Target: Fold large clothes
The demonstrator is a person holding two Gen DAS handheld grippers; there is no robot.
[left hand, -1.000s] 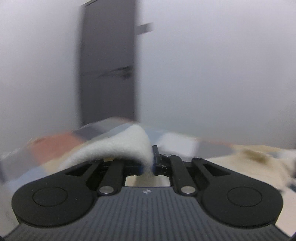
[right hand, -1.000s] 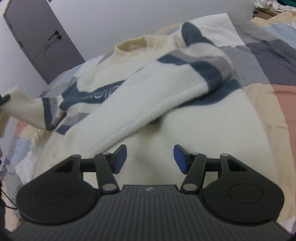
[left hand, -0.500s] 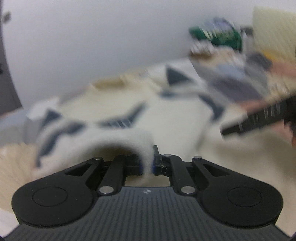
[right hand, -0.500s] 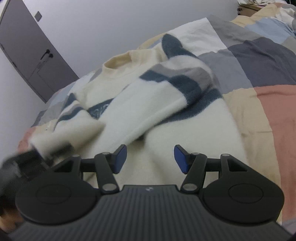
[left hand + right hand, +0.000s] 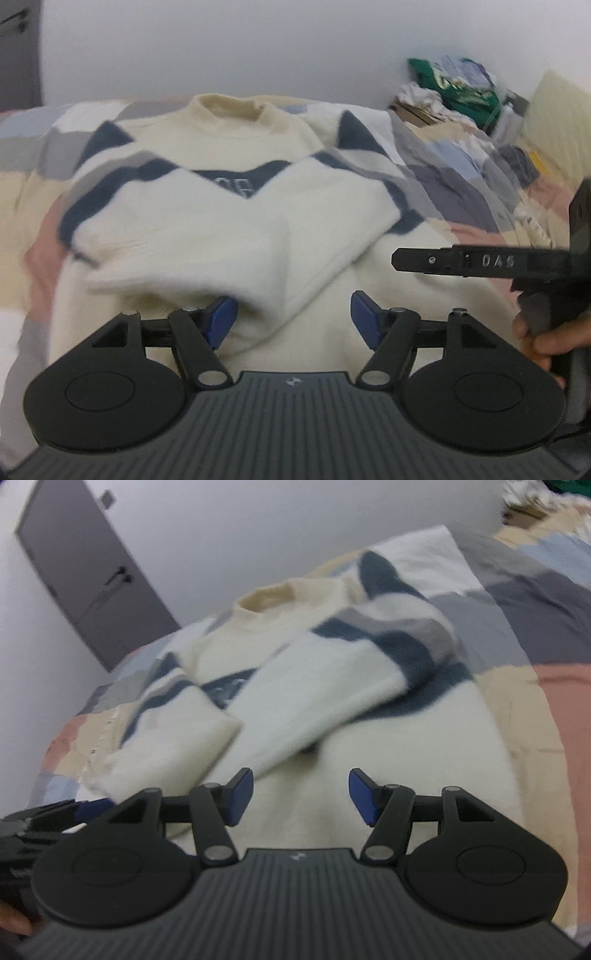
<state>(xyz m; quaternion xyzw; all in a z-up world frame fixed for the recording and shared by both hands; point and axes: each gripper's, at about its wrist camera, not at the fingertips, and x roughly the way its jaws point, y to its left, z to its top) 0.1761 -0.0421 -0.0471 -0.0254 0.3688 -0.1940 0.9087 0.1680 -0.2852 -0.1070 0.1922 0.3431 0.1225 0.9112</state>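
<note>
A cream sweater [image 5: 236,147] with navy and grey stripes lies face up on a patchwork bedspread [image 5: 461,184]. Both sleeves are folded across its chest. The left sleeve [image 5: 177,236] lies with its cuff end just ahead of my left gripper [image 5: 291,314]. That gripper's jaws are opening; the cuff tip reaches between them near the left finger, and the pads do not press it. My right gripper [image 5: 301,790] hovers open over the sweater's lower body [image 5: 406,757], with nothing between its fingers. It also shows in the left wrist view as the right gripper [image 5: 461,258], held by a hand [image 5: 546,339].
A pile of clothes with a green item [image 5: 454,85] sits at the far right of the bed. A grey door [image 5: 85,579] stands in the white wall behind. The left gripper [image 5: 55,812] sits close at the right wrist view's lower left.
My left gripper swung from facing the door to over the sweater, carried the sleeve across the chest and let it go as the jaws opened. The right gripper hardly moved.
</note>
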